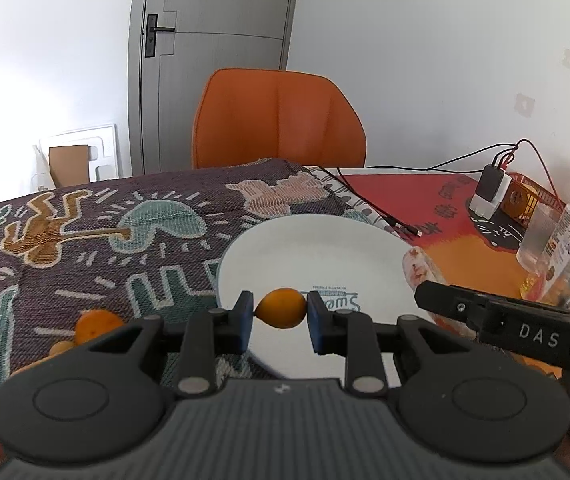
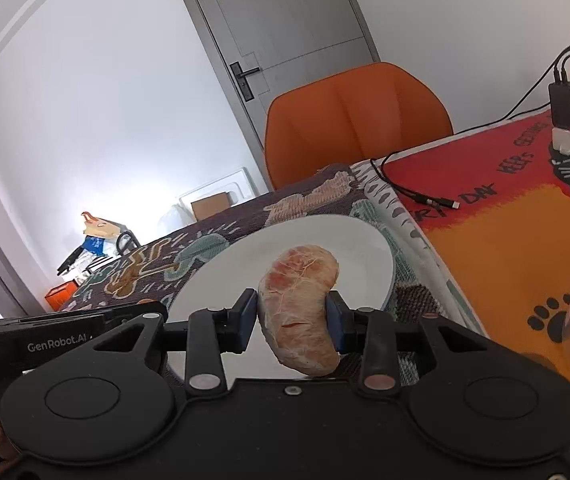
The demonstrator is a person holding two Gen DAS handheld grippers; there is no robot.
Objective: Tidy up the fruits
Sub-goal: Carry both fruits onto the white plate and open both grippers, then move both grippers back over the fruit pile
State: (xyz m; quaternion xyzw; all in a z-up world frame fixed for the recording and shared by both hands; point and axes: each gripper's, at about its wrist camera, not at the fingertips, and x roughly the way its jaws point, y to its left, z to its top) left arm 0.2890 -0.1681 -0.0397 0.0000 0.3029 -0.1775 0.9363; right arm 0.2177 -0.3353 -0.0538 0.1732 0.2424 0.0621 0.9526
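Observation:
My left gripper (image 1: 279,312) is shut on a small orange kumquat (image 1: 281,308) and holds it above the near part of a white plate (image 1: 309,248). My right gripper (image 2: 293,314) is shut on a peeled pink pomelo segment (image 2: 300,310) and holds it above the same plate (image 2: 245,264). The right gripper body (image 1: 525,332) shows at the right of the left wrist view, and the left gripper body (image 2: 45,336) at the left of the right wrist view. More orange fruits (image 1: 95,326) lie on the cloth left of the plate.
A patterned purple cloth (image 1: 85,248) covers the table, with a red-orange mat (image 2: 505,220) to the right. A charger with cables (image 1: 489,192), an orange basket (image 1: 533,196) and a clear jar (image 1: 565,248) stand at the far right. An orange chair (image 1: 277,120) stands behind the table.

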